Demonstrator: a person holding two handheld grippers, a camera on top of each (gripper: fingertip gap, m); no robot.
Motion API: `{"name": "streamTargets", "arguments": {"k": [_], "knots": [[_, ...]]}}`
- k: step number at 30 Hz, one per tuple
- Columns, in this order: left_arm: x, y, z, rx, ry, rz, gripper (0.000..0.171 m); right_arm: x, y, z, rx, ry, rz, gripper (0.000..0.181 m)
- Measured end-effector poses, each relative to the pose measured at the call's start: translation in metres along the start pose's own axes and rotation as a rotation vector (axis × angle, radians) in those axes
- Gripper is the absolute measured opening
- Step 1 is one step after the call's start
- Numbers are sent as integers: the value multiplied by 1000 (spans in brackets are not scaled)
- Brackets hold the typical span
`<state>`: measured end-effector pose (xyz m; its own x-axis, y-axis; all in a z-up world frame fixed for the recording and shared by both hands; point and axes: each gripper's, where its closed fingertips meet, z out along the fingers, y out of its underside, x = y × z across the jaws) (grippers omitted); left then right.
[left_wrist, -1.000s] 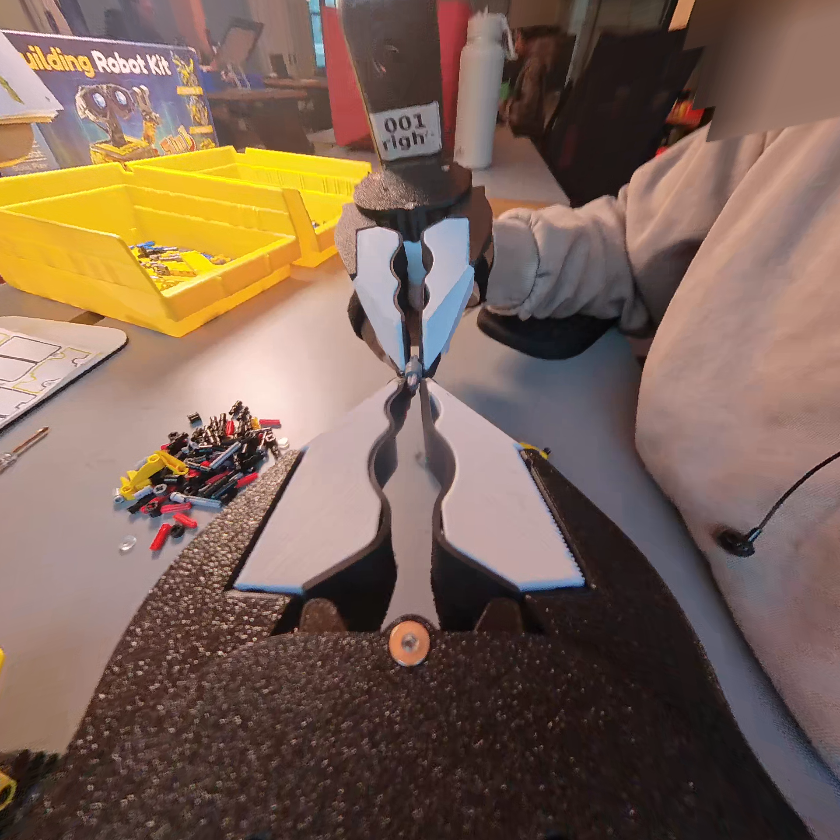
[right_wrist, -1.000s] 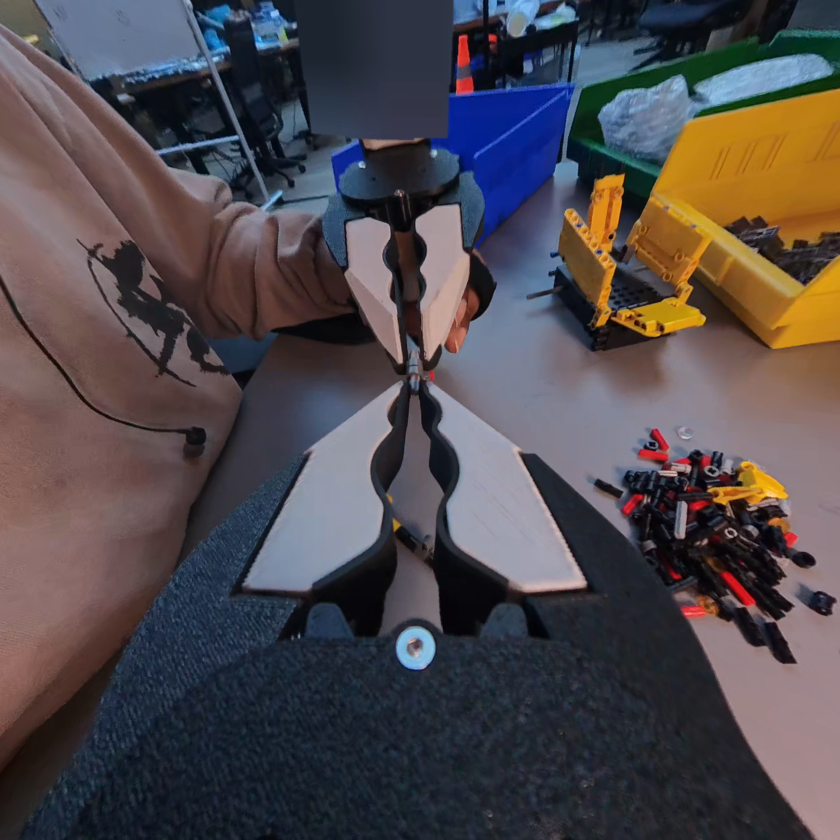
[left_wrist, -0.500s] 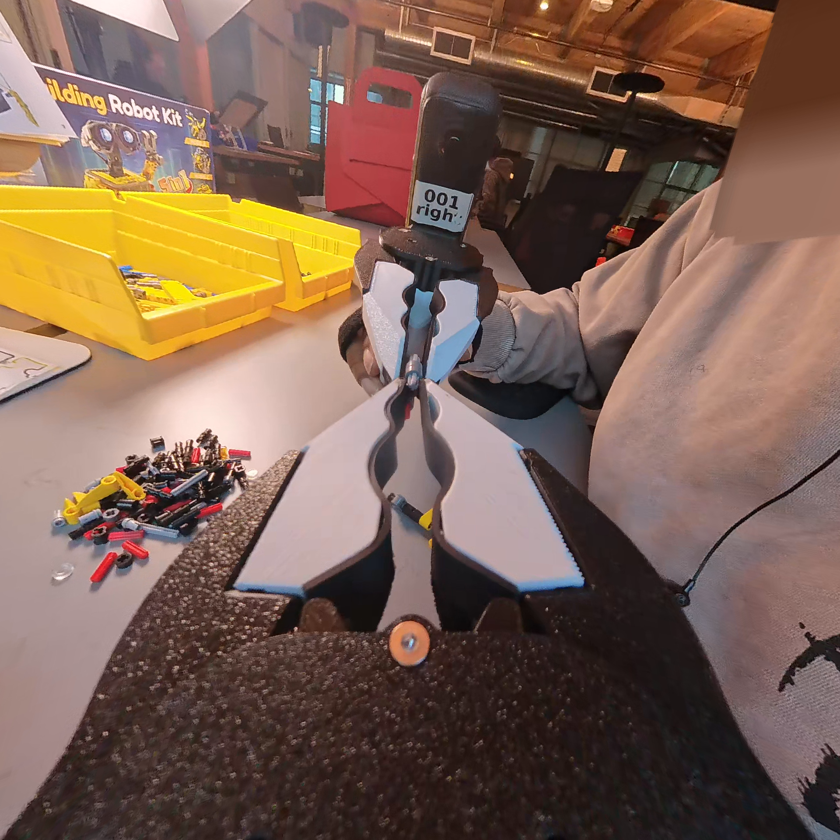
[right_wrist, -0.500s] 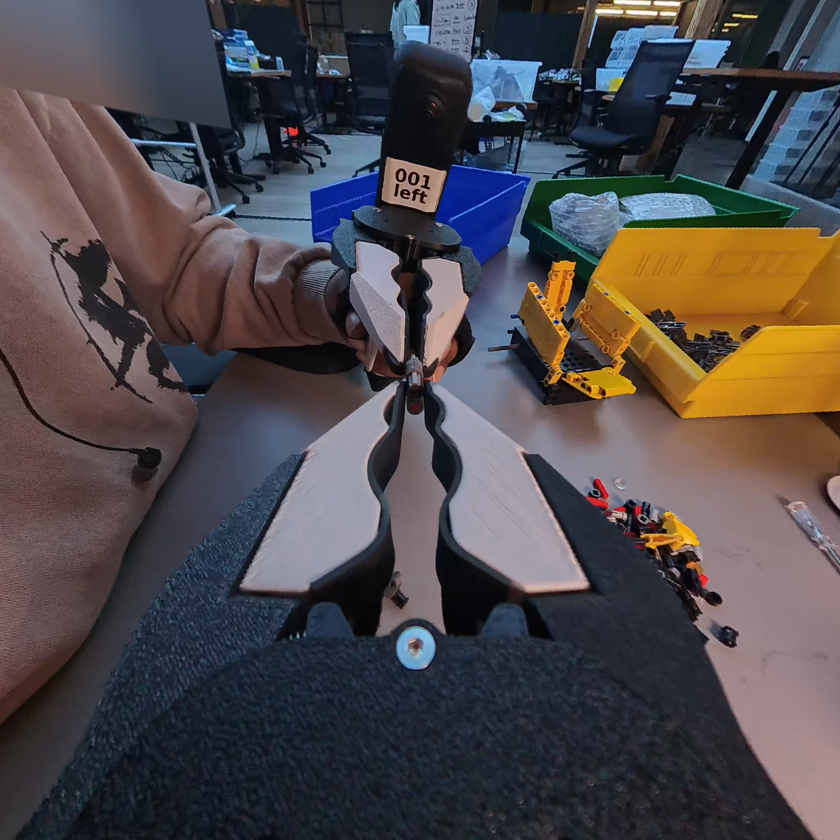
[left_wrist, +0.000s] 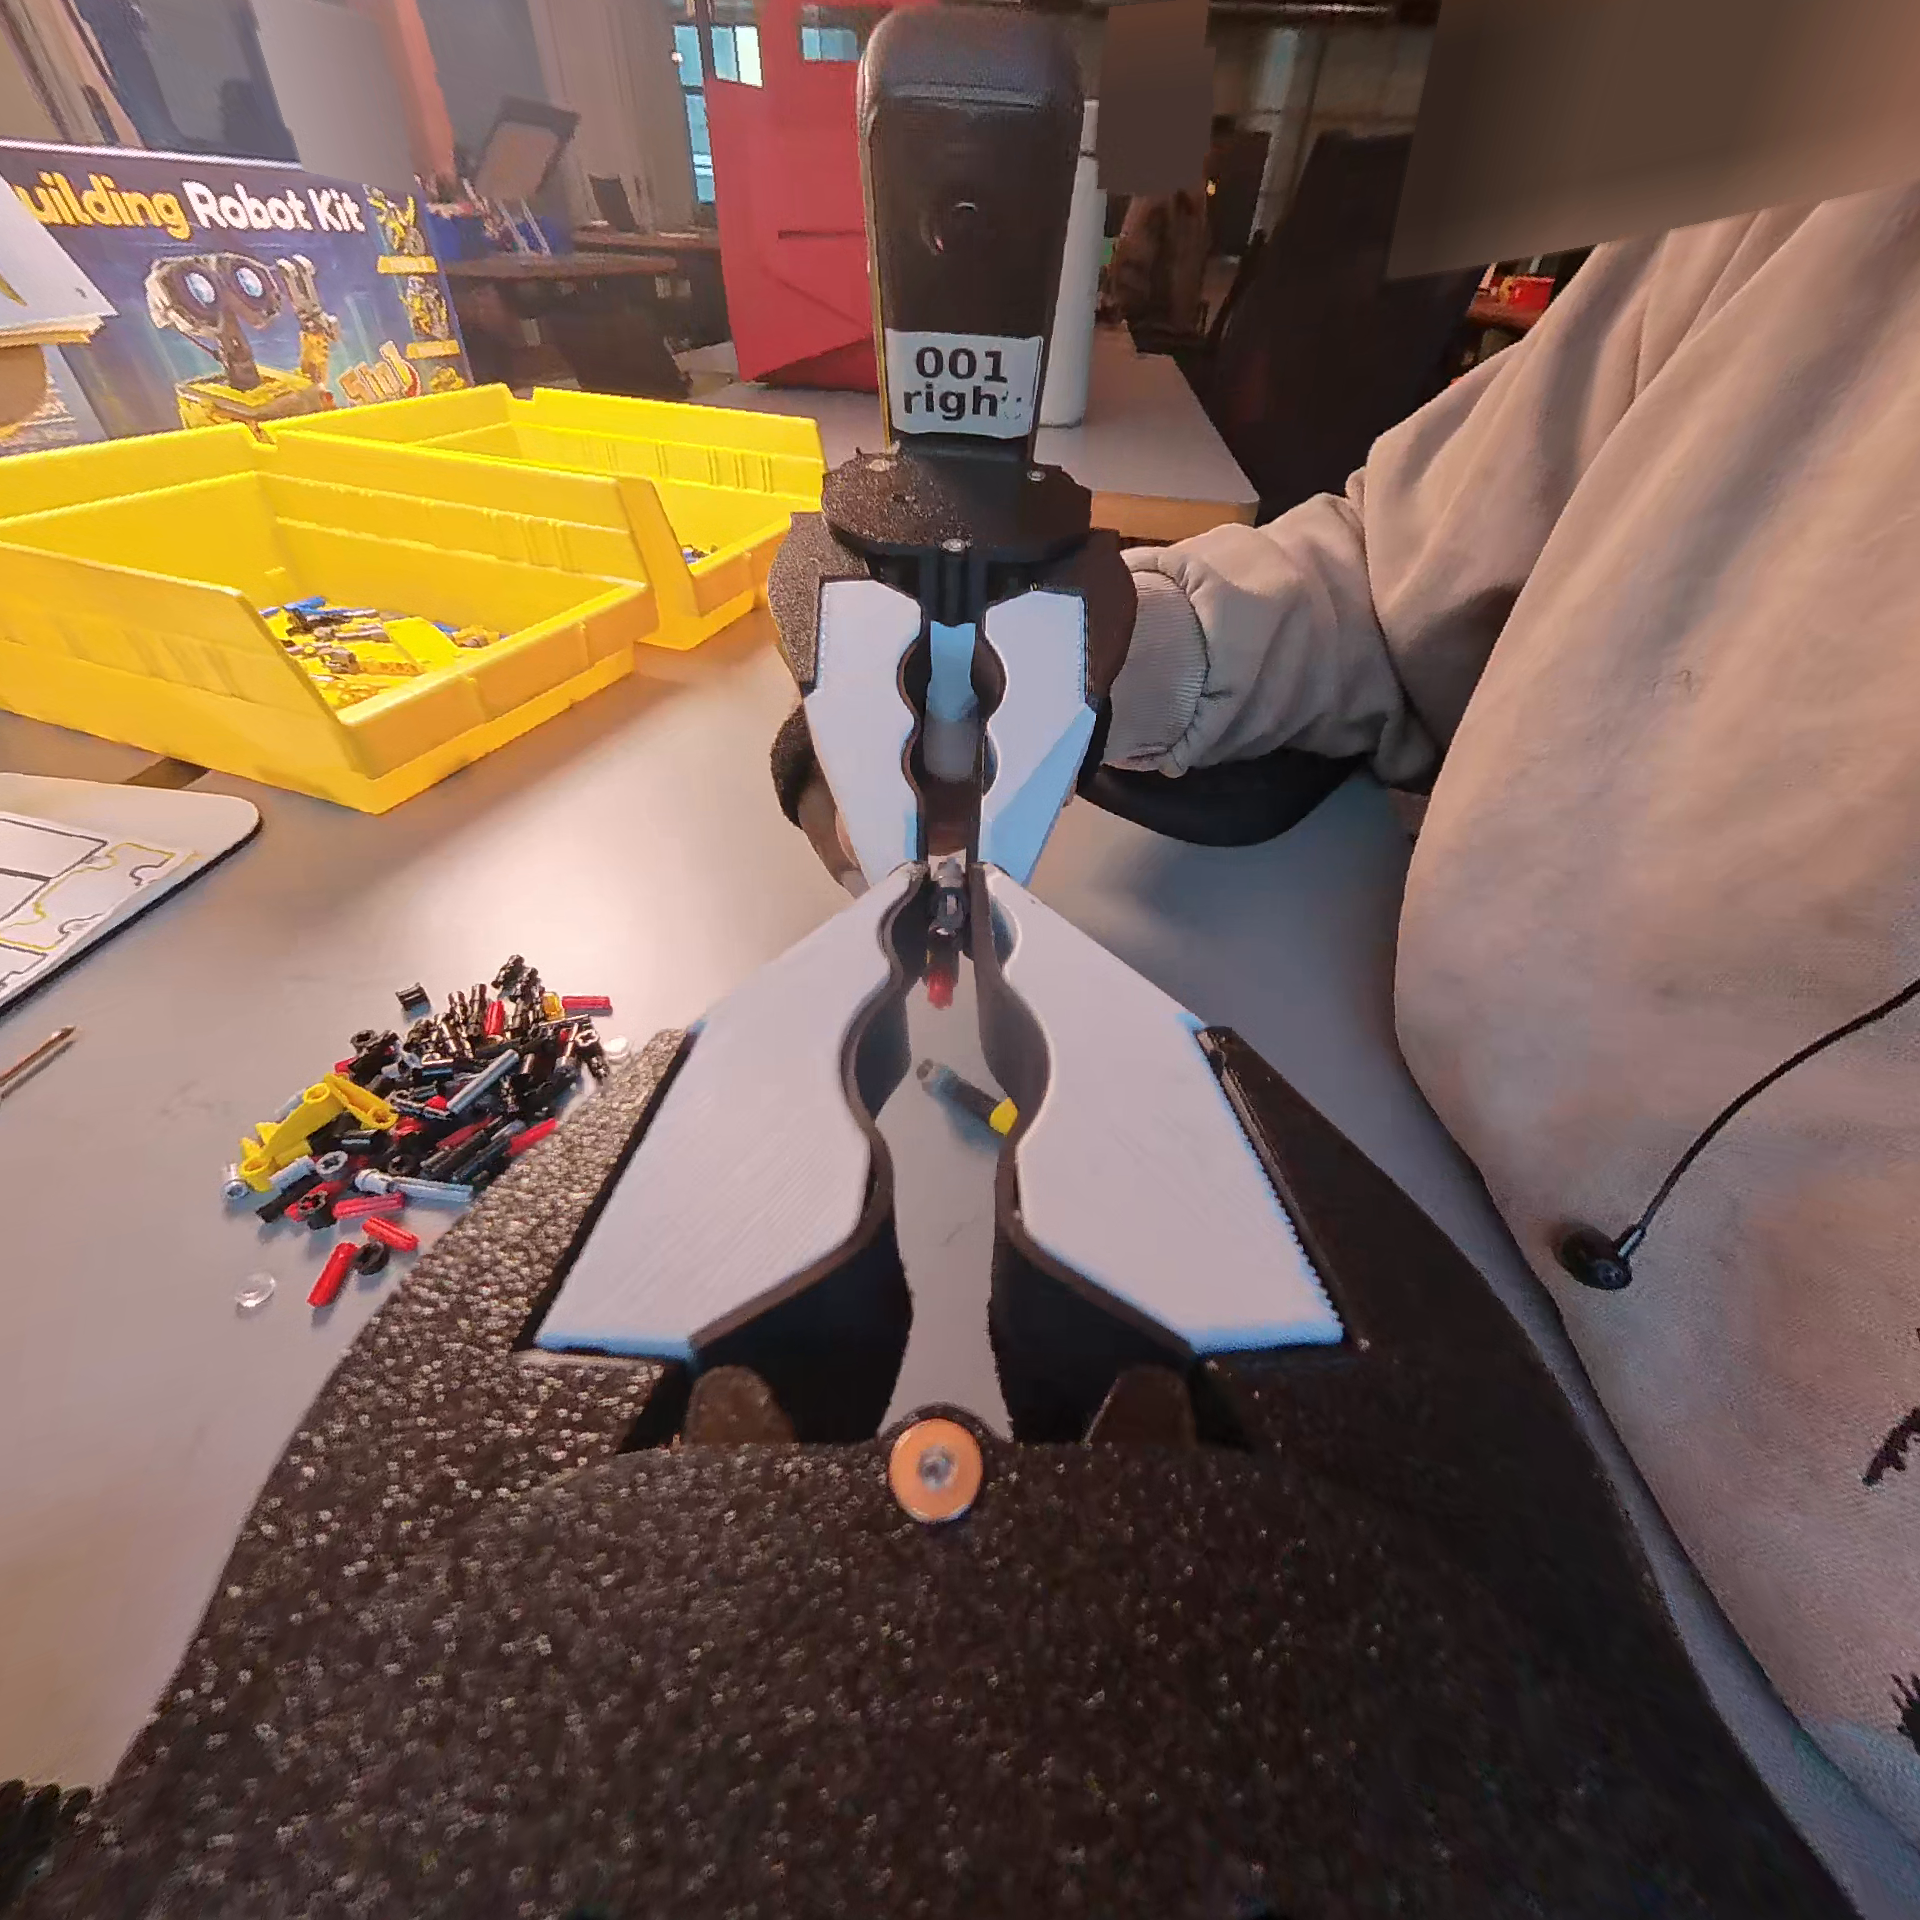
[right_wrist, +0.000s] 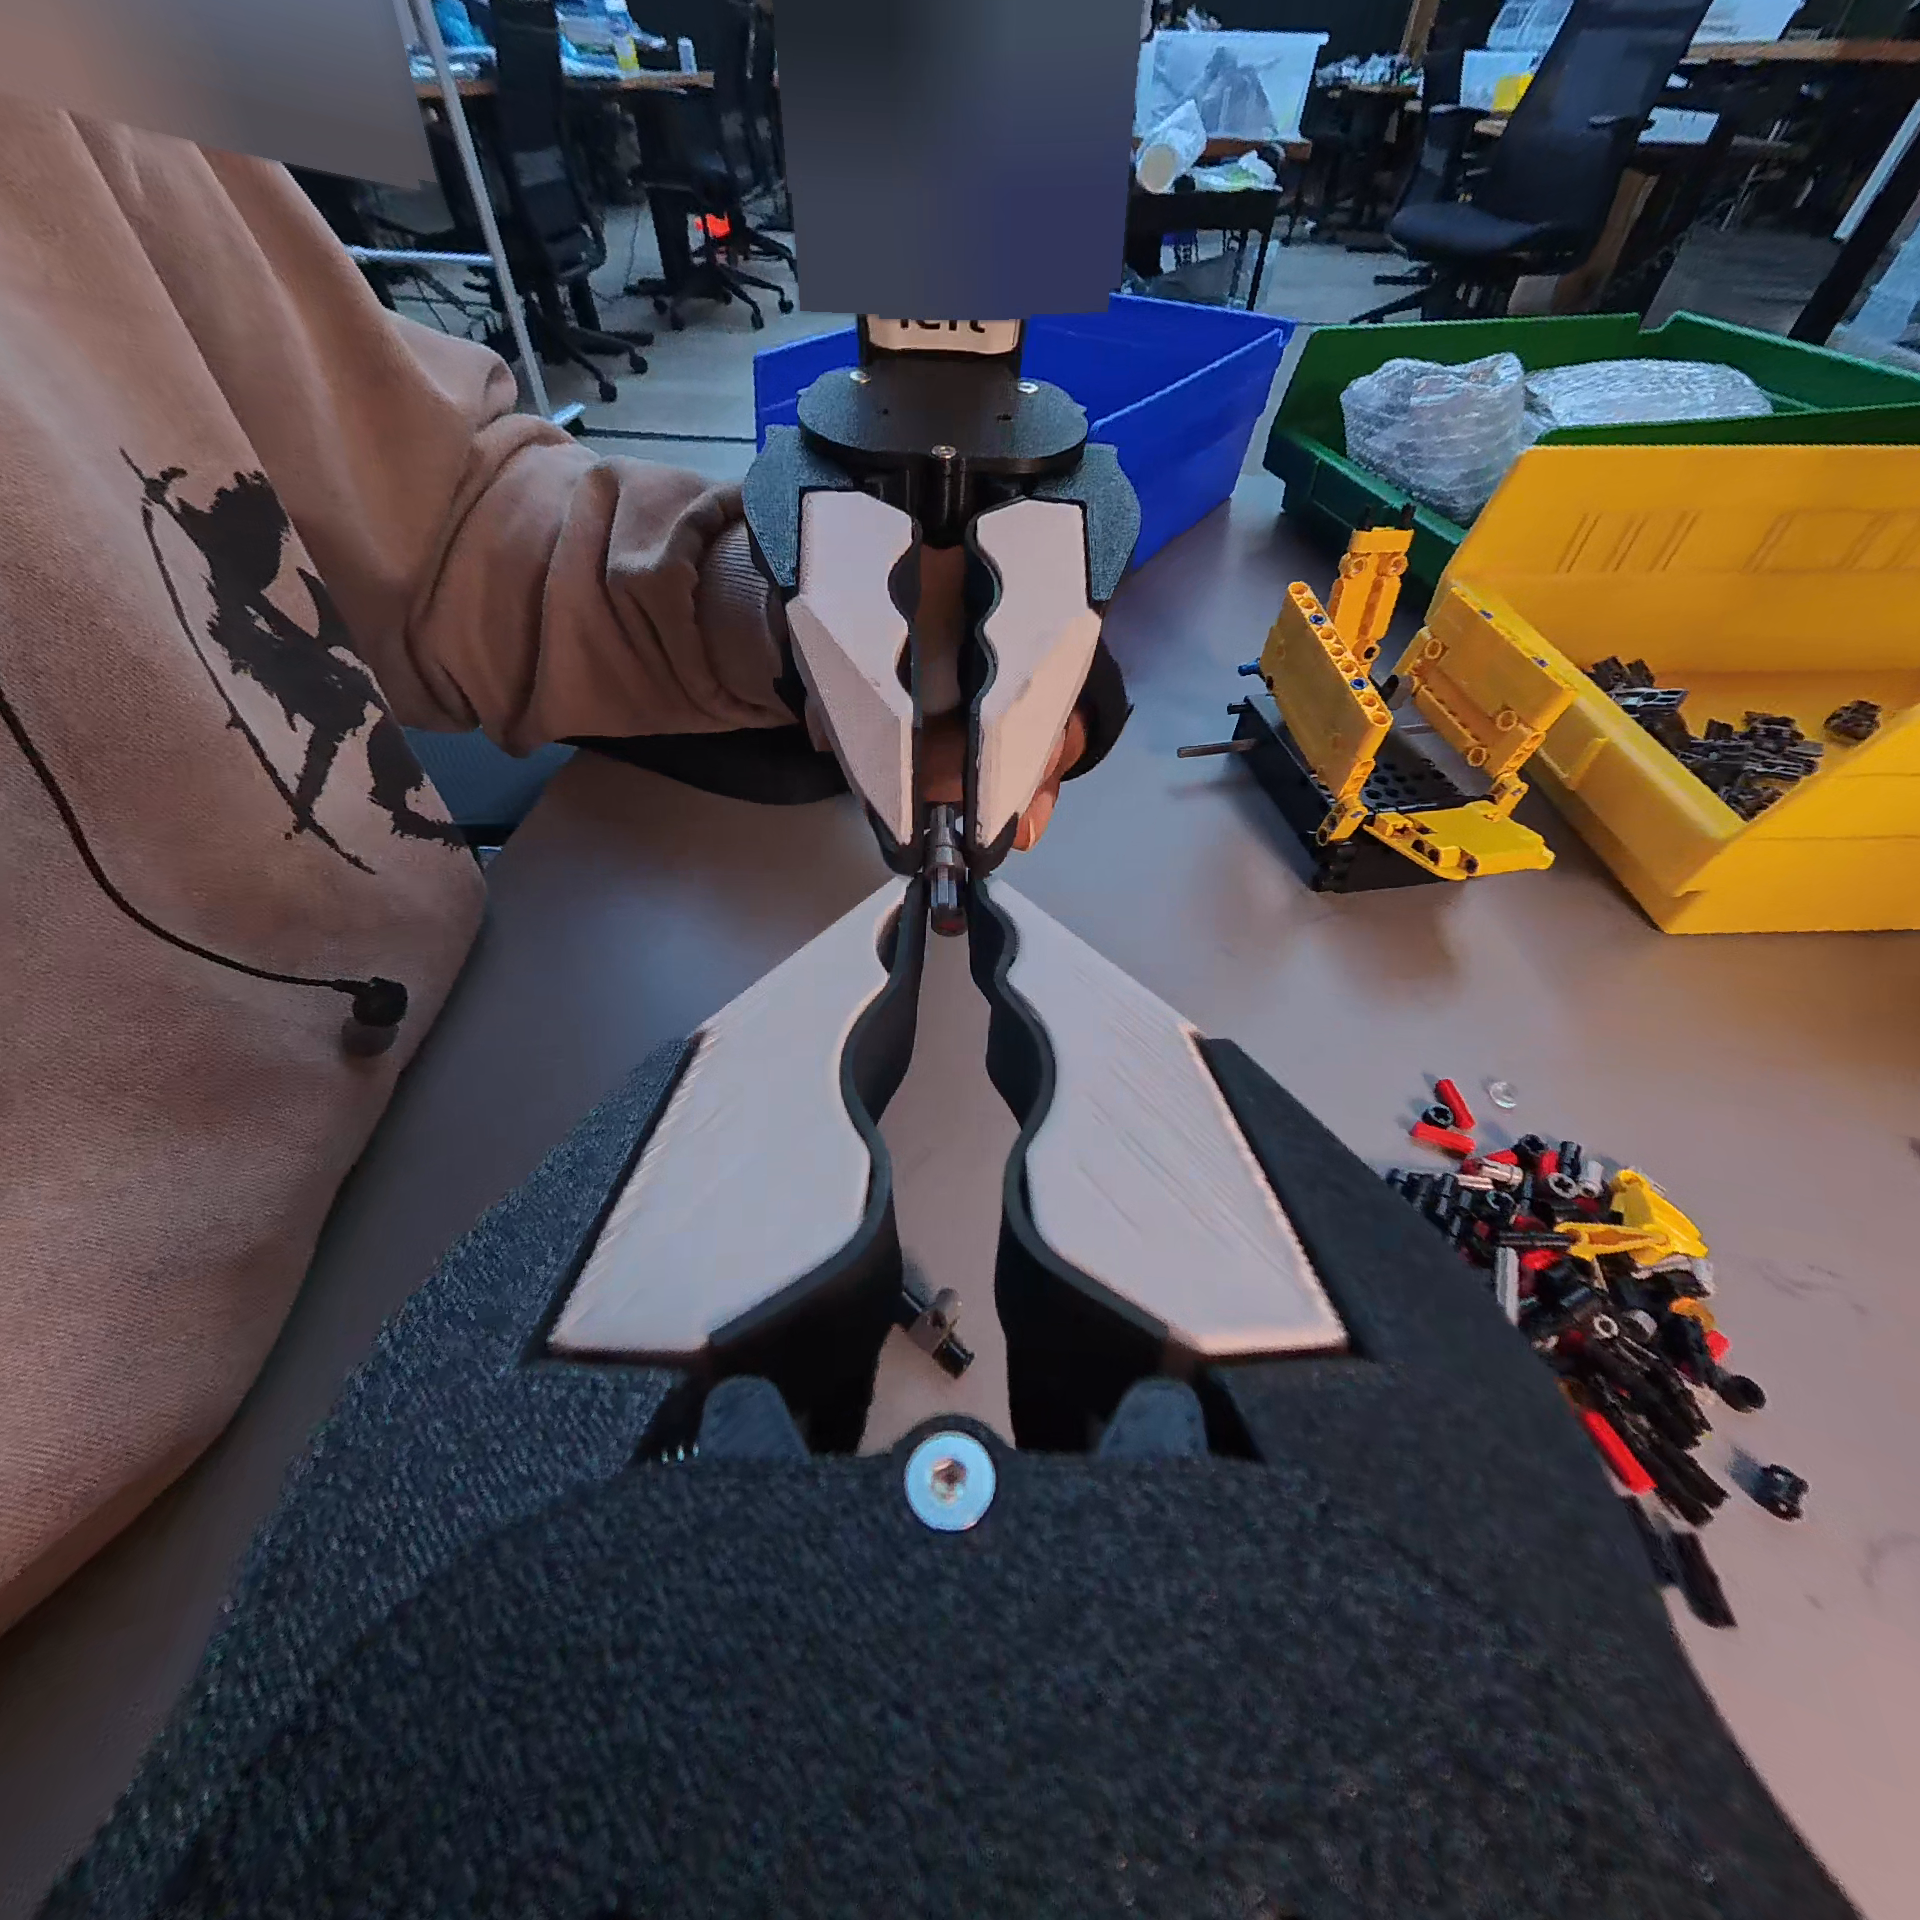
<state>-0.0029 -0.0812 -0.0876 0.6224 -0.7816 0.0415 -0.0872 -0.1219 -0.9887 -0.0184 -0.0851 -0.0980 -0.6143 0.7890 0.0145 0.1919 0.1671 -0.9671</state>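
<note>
1. Our left gripper (left_wrist: 943, 902) is nearly closed; its tips pinch a small pin assembly (left_wrist: 943, 935), dark w/ a red end.
2. Our right gripper (right_wrist: 943, 902) faces it tip to tip, also nearly closed, tips nipping the same pin assembly from the opposite end.
3. The assembly is held in the air above the grey table (left_wrist: 644, 831), between both tip pairs.
4. On the table under the grippers lies a loose dark pin w/ a yellow end (left_wrist: 966, 1096).
5. A pile of small black, red & yellow parts (left_wrist: 416, 1101) sits on the table, left of the left gripper.
6. Yellow bins (left_wrist: 312, 582) stand beyond the pile; a part-built yellow & black model (right_wrist: 1392, 748) stands beside another yellow bin (right_wrist: 1714, 727) in the right wrist view.
7. Blue bin (right_wrist: 1174, 416) & green bin (right_wrist: 1558, 384) sit farther back.
</note>
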Motion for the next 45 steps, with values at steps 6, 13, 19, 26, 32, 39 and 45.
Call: {"name": "streamTargets", "arguments": {"k": [6,13,19,26,32,39,45], "knots": [[-15,6,-22,-82,-53,-3,0,13,-13,-15,114,15,58,6],[-24,-2,-23,46,-70,-103,0,32,-29,-42,230,43,142,6],[-14,-21,-12,172,-6,-217,11,13,-28,-11,304,-83,293,6],[-13,-4,-10,53,-21,-167,4,12,-13,-7,166,-52,222,6],[-18,50,6,-266,-100,9,13,21,53,1,-334,88,30,6],[-19,95,21,-513,-87,72,6,13,90,4,-522,62,-21,6],[-18,107,22,-571,-76,43,6,11,100,8,-511,25,33,6]]}}
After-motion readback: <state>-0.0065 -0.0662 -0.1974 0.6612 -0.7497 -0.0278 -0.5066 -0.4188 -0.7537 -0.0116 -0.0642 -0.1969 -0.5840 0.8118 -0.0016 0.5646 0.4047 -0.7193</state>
